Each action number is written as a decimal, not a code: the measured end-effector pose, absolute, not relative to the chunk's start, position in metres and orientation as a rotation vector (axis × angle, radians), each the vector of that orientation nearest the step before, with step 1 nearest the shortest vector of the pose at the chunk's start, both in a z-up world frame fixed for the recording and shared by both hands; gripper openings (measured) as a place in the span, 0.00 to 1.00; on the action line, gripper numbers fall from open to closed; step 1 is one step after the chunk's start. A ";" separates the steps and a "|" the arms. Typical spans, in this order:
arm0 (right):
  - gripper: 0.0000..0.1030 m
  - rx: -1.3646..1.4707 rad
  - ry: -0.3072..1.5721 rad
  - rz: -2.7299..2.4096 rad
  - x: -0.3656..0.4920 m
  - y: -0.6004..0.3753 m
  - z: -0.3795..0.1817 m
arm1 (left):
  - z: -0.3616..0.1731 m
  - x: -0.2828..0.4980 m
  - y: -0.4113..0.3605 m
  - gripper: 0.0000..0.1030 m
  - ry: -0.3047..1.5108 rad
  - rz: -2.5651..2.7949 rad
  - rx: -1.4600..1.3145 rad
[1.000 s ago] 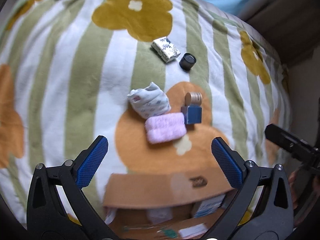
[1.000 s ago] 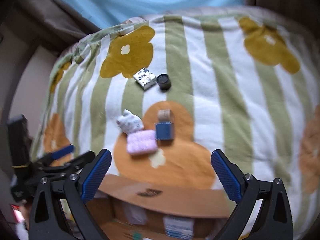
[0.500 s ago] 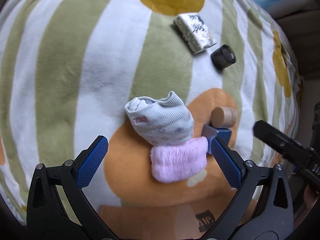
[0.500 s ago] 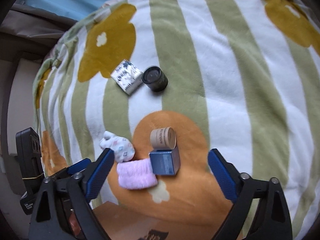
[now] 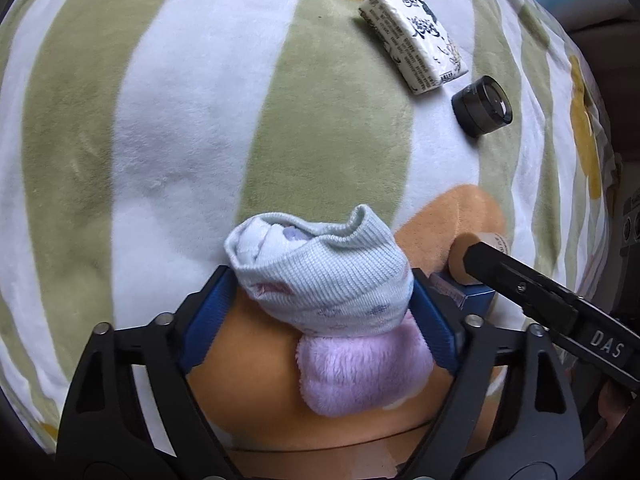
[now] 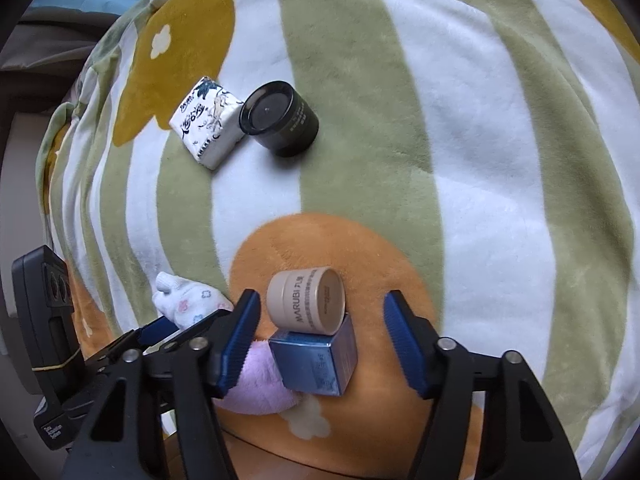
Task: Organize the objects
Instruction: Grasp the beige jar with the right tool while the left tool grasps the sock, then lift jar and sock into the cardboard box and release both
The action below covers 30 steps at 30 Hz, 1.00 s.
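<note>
A rolled pale-blue sock [image 5: 324,272] lies on the striped blanket [image 5: 160,120], resting against a fuzzy pink roll [image 5: 360,372]. My left gripper [image 5: 320,312] has closed in around the sock, both blue pads touching its sides. In the right wrist view the sock [image 6: 188,304] shows at the left. My right gripper [image 6: 322,344] is open around a beige jar [image 6: 306,306] lying on its side and a blue box [image 6: 316,360]. A white tissue pack [image 6: 206,122] and a black jar [image 6: 280,118] lie farther back.
A cardboard box edge [image 5: 320,456] runs along the bottom, just behind the grippers. The blanket falls away at the right edge [image 5: 592,160]. The right gripper's finger [image 5: 540,292] crosses the left wrist view at the right, over the beige jar.
Both grippers moved forward and down toward the objects. The left jaws narrowed from wide open onto the sock. The right jaws narrowed around the jar and blue box.
</note>
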State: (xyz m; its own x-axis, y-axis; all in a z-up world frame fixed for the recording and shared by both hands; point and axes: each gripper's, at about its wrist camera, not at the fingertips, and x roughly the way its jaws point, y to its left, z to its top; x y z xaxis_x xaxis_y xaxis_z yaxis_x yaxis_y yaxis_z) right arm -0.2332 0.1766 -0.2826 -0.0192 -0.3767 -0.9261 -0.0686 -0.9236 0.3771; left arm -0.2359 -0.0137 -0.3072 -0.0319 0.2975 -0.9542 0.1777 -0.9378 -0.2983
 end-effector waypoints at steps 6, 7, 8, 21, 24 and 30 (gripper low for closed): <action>0.42 2.028 -0.410 -2.062 -0.232 0.174 -0.277 | -0.308 -0.238 -0.006 0.68 -0.475 2.136 -2.112; 0.40 2.025 -0.414 -2.059 -0.232 0.174 -0.277 | -0.307 -0.238 -0.005 0.68 -0.462 2.138 -2.109; 0.36 2.023 -0.427 -2.049 -0.231 0.175 -0.277 | -0.306 -0.238 -0.004 0.67 -0.447 2.141 -2.106; 0.28 1.988 -0.397 -2.087 -0.225 0.188 -0.262 | -0.298 -0.236 -0.010 0.65 -0.451 2.168 -2.074; 0.27 1.969 -0.391 -2.109 -0.223 0.194 -0.255 | -0.294 -0.235 -0.014 0.65 -0.446 2.189 -2.068; 0.27 1.927 -0.392 -2.154 -0.219 0.207 -0.233 | -0.276 -0.232 -0.030 0.65 -0.467 2.222 -2.041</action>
State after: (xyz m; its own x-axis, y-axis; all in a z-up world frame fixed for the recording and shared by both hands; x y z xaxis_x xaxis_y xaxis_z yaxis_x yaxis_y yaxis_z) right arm -0.2194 0.2069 -0.2325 -0.1124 -0.3402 -0.9336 -0.0104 -0.9391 0.3434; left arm -0.2321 -0.0303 -0.2764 -0.1041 0.2680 -0.9578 0.1398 -0.9495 -0.2809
